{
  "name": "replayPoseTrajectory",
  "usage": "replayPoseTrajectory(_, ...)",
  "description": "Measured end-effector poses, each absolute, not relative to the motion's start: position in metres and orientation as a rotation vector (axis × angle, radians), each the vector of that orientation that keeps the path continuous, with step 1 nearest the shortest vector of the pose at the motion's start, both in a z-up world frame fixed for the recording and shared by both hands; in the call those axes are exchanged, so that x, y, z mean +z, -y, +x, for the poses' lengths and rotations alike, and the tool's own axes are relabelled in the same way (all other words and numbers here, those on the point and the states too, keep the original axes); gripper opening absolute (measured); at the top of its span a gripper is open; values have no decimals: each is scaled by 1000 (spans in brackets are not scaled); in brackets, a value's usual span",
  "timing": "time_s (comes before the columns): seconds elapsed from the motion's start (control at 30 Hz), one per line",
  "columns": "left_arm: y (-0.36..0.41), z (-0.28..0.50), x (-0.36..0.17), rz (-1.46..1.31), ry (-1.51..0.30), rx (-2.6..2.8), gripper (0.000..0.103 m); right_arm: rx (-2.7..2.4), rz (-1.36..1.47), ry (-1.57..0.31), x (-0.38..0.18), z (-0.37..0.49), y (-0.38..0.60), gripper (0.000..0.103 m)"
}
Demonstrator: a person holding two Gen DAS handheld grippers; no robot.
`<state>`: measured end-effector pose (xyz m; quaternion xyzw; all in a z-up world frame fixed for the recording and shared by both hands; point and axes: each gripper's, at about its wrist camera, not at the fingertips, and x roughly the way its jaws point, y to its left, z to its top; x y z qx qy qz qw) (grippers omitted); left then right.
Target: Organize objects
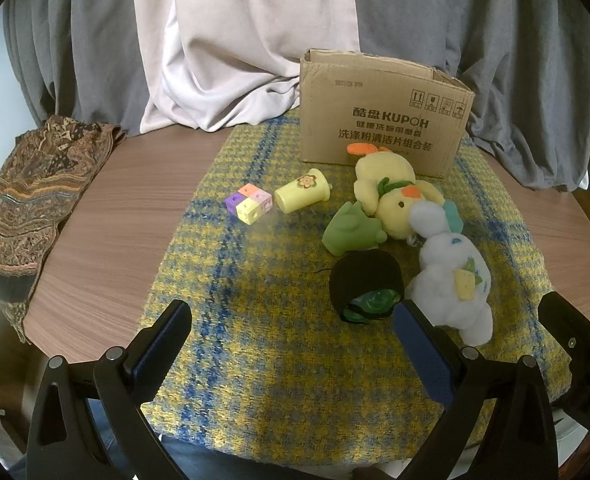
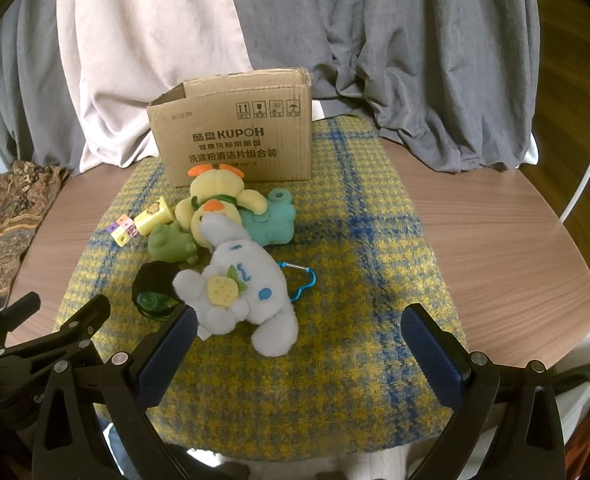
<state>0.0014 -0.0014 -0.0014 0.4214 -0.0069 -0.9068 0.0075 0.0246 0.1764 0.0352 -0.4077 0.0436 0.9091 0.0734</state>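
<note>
left gripper (image 1: pixel 291 332) jaws wide, nothing between | right gripper (image 2: pixel 299 336) jaws wide, empty, white plush (image 2: pixel 239 292) just at 11 o'clock of it | yellow duck plush (image 2: pixel 215 204), green toy (image 2: pixel 171 244), block cube (image 1: pixel 251 202) in cluster at 12 | cardboard box (image 2: pixel 235 140) behind, on plaid cloth (image 2: pixel 355 220)
</note>
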Motion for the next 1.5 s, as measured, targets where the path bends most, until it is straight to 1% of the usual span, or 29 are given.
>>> replayPoseTrajectory(1.13, 7, -3, -11, 1316, 32, -2817, 103, 2741, -1225, -116, 35, 18, -172, 102)
replayPoseTrajectory(1.5, 13, -9, -24, 1349, 11, -2805, 103, 2742, -1271, -111, 19, 6, -163, 102)
